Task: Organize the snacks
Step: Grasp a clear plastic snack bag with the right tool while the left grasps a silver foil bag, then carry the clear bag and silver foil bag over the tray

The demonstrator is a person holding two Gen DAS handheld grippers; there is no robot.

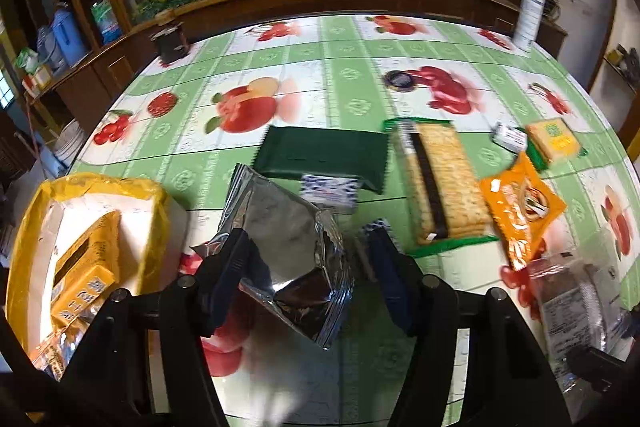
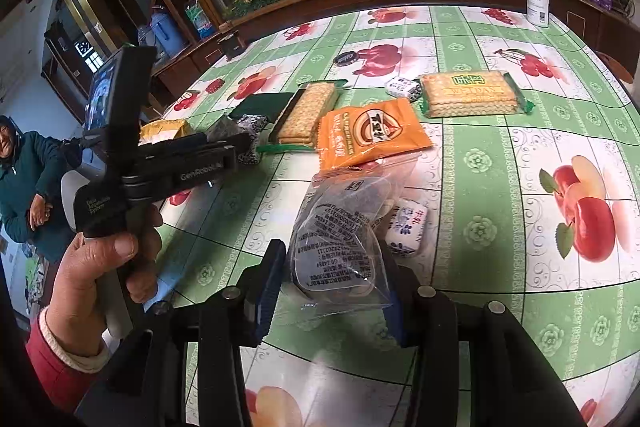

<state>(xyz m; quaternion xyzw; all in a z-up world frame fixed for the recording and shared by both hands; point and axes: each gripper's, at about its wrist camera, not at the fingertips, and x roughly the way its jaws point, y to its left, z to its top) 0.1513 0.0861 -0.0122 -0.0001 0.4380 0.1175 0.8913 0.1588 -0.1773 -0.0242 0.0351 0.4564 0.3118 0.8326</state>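
At the table's left edge a yellow bag [image 1: 92, 223] gapes open with orange boxes inside, probably the collecting spot. Just beside it the left gripper [image 1: 308, 279] hangs tilted above the fruit-print tablecloth [image 1: 360, 75], fingers spread around a silver foil packet [image 1: 288, 247]; whether they pinch it I cannot tell. Rightward lie the cracker pack [image 1: 440, 183] and orange sachet [image 1: 520, 207]. The right gripper [image 2: 330, 287] is level and low, jaws wide around a clear plastic packet [image 2: 340, 239] on the cloth.
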